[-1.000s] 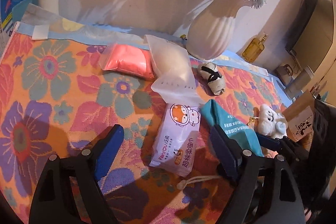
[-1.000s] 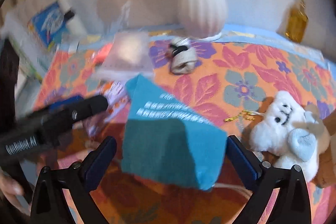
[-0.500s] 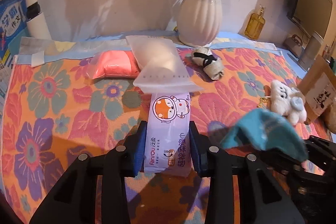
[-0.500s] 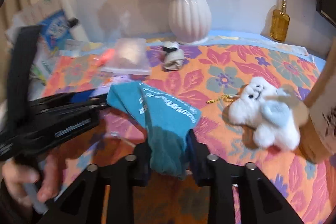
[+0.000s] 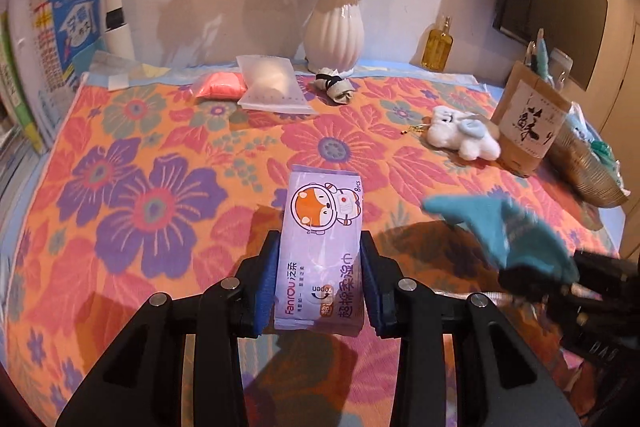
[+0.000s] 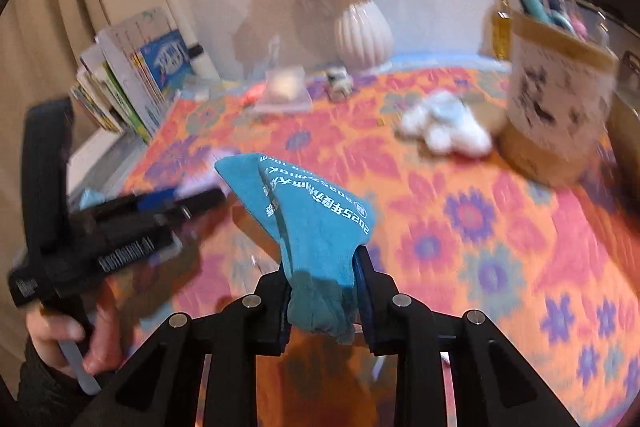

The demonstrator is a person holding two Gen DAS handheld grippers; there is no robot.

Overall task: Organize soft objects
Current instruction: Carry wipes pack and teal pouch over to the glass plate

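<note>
Now left jaws pinching wipes pack [image 5: 320, 247], right jaws pinching teal cloth [image 6: 316, 239], both newly lifted.

White flower vase [image 5: 334, 37], amber bottle [image 5: 437, 45], books [image 6: 128, 87].

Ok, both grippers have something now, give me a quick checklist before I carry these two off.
1. Left gripper shut on wipes pack: ok.
2. Right gripper shut on teal cloth: ok.
3. Pack sits straight between the pads: ok.
4. Cloth fully gathered: not ok, its front flops loose ahead of the gripper.
5. Both items lifted off the tablecloth: cannot tell.
6. Where they go: cannot tell.
</note>
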